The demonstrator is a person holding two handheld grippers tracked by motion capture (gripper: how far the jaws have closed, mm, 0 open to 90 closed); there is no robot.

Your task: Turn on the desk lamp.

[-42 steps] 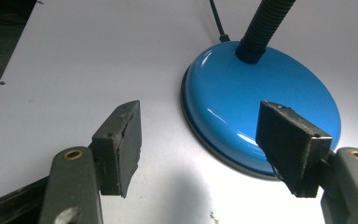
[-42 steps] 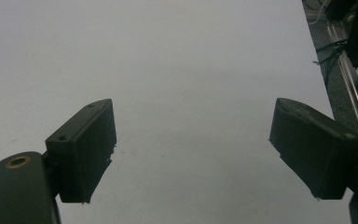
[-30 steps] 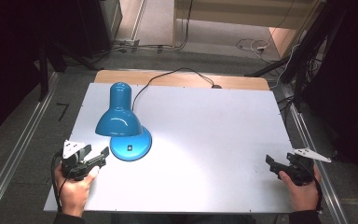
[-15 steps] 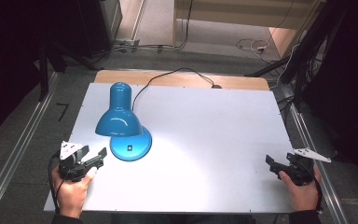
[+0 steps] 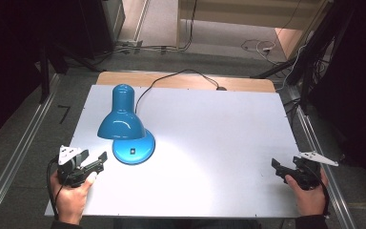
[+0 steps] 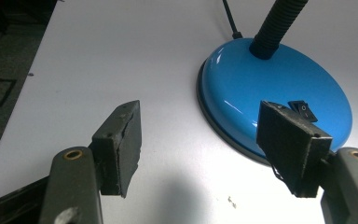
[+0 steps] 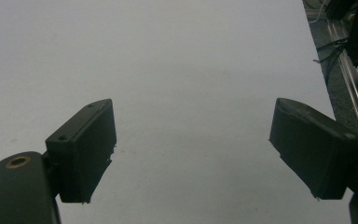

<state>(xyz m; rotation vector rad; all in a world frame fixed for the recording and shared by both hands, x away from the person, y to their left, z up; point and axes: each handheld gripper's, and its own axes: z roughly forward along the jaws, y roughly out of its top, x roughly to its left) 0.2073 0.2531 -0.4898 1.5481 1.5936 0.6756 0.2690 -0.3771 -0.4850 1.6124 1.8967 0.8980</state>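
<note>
Left gripper [image 5: 94,163] sits low beside the blue desk lamp [image 5: 124,128], fingers spread; right gripper [image 5: 280,168] near the table [image 5: 219,143] edge, fingers spread too, probably hovering.

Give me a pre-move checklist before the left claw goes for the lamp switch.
1. Left claw open and empty: ok.
2. Rocker switch on the lamp base visible, partly behind one jaw: ok.
3. Claw aligned on the switch: not ok, it sits beside the base.
4. Lamp shade clear of the approach: cannot tell.
5. Right claw open, parked at the table's far side: ok.
6. Lamp lit: cannot tell.
</note>
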